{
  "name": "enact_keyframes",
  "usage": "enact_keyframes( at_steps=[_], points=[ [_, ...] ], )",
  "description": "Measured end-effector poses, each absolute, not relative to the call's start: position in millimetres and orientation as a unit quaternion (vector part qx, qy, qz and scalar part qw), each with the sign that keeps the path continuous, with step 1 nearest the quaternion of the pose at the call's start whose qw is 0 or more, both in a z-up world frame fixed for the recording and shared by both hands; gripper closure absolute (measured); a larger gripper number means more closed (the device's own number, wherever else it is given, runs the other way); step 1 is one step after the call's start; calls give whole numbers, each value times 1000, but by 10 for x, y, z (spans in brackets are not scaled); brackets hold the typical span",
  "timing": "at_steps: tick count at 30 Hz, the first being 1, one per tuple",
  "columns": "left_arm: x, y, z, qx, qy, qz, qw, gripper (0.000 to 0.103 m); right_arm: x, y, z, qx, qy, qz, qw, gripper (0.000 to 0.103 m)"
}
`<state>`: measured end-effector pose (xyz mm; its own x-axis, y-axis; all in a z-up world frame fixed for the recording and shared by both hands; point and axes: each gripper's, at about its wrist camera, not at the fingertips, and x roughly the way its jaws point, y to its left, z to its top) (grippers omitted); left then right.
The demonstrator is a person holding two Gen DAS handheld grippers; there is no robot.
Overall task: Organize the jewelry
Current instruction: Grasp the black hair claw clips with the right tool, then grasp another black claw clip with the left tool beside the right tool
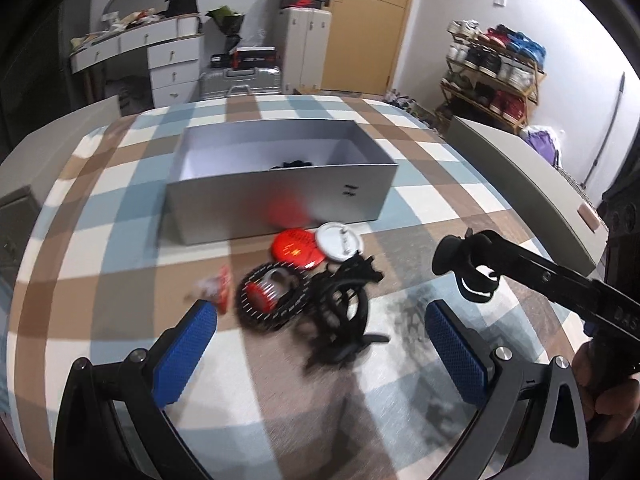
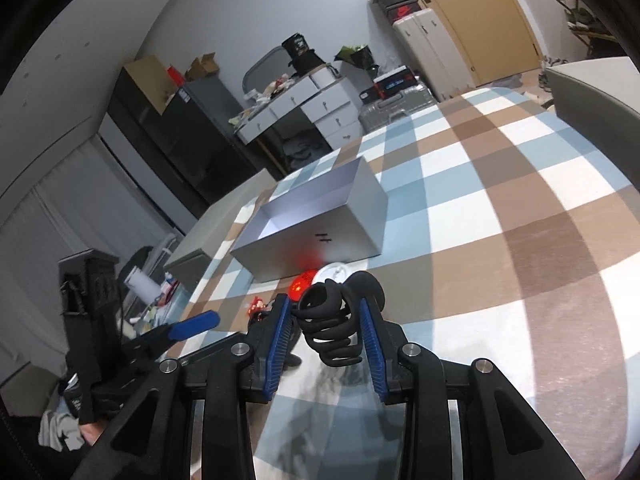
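- Right wrist view: the right gripper [image 2: 326, 330] has its blue fingers [image 2: 370, 340] closed most of the way onto a black claw hair clip [image 2: 334, 322], which sits between them, lifted off the checked cloth [image 2: 500, 208].
- At 12 o'clock from that clip stands an open silver box [image 2: 316, 224]; a red badge [image 2: 301, 283] and a white badge [image 2: 334, 272] lie just before its near wall.
- Left wrist view: the left gripper [image 1: 320, 346] has its fingers [image 1: 182, 354] spread wide with nothing between them.
- Ahead of it, at 12 o'clock, lies a blurred pile: a black studded band [image 1: 272, 296] and black clips [image 1: 344, 320].
- At 2 o'clock, the right gripper carries its clip above the cloth.
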<state>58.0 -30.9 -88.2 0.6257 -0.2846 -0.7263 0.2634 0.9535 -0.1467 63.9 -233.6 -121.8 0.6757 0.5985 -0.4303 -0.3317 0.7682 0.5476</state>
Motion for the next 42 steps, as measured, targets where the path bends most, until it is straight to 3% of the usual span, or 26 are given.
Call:
enact_keyframes(
  at_steps=[7,13,23,24,42],
  points=[
    [700,-392,-930,-7,423,-156,892,3,616,-2465,-1249,226,302,259,889,69],
    [703,-462,-943,6,432,-163,887,20,637,-2517,-1297,235,303,259,886,69],
    [698,-543,-968,20,447,-185,875,68,619,-2554,-1300,240,302,261,885,69],
    [701,-545,-990,21,451,-190,872,77,615,-2550,-1295,239,300,262,885,69],
    [575,-508,-821,15,425,-214,879,78,559,-2521,-1202,226,287,270,891,69]
  ],
)
